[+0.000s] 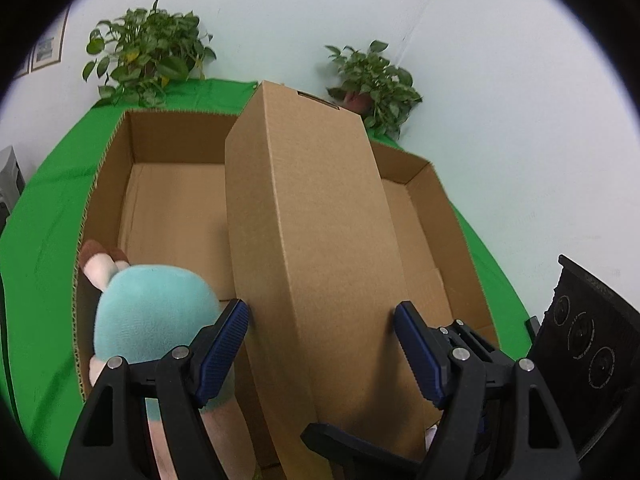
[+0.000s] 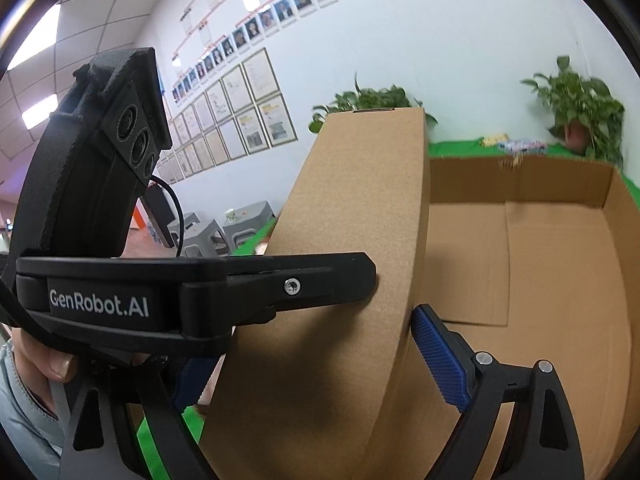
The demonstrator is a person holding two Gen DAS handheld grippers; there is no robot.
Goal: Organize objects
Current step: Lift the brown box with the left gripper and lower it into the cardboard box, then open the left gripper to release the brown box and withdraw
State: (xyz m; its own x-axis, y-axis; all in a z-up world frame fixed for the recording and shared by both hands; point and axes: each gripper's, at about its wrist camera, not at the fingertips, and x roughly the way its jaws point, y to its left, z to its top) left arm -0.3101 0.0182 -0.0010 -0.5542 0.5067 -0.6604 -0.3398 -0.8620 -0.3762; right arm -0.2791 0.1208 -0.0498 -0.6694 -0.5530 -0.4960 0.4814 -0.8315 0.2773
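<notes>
A long closed cardboard box [image 1: 312, 248] stands tilted over a large open cardboard carton [image 1: 176, 208]. My left gripper [image 1: 322, 332] is shut on the long box's near end, its blue pads pressed on both sides. My right gripper [image 2: 304, 352] grips the same long box [image 2: 352, 264]; its right blue pad [image 2: 438, 360] touches the box edge, and the left finger is hidden behind the other gripper's body. A teal and pink plush toy [image 1: 152, 316] lies in the carton's near left corner.
The carton [image 2: 560, 264] sits on a green cloth [image 1: 48, 208]. Two potted plants [image 1: 148, 56] [image 1: 372, 84] stand at the back by the wall. The left gripper's body [image 2: 120, 280] crosses the right wrist view. Grey stools [image 2: 224, 228] stand beyond the table.
</notes>
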